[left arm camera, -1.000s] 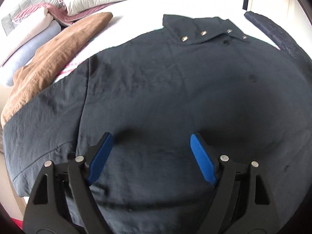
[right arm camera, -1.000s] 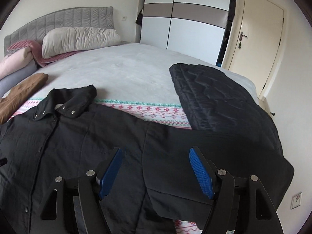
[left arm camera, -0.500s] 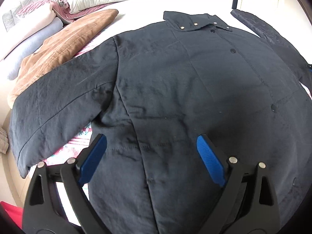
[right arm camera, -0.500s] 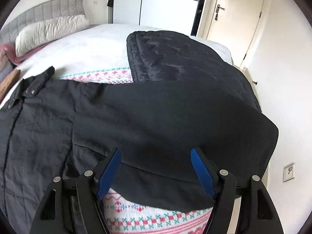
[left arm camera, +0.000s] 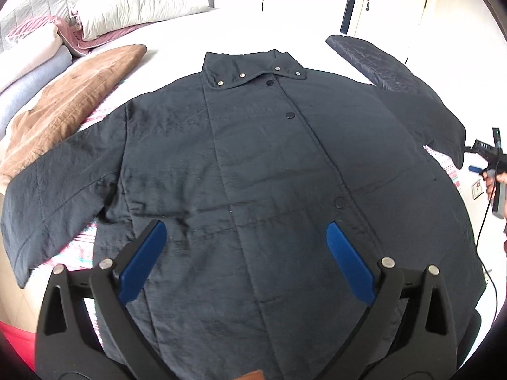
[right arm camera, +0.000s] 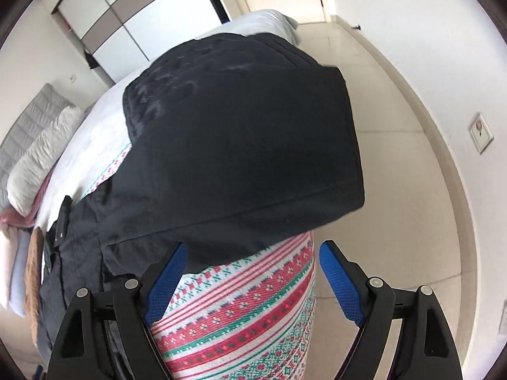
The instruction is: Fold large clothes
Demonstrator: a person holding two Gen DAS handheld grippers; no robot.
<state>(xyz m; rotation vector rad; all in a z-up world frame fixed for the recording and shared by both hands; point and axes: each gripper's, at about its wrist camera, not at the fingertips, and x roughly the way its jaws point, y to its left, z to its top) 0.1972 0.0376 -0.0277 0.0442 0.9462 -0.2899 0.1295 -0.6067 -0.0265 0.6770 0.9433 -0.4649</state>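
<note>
Your left gripper [left arm camera: 245,255] hangs above the lower front of the dark navy snap-button jacket [left arm camera: 253,164], its jaws having just been opening and now spread wide, nothing between the blue pads. Your right gripper [right arm camera: 250,280] has also just been widening; it is empty, over the red, green and white patterned bedspread [right arm camera: 240,310] at the bed's edge, with the jacket's sleeve cuff [right arm camera: 253,158] just beyond at twelve o'clock. The jacket lies flat, front up, collar at twelve o'clock (sleeves out at nine and three). A folded brown garment [left arm camera: 73,101] sits at ten o'clock, a quilted black garment [left arm camera: 380,63] at two.
</note>
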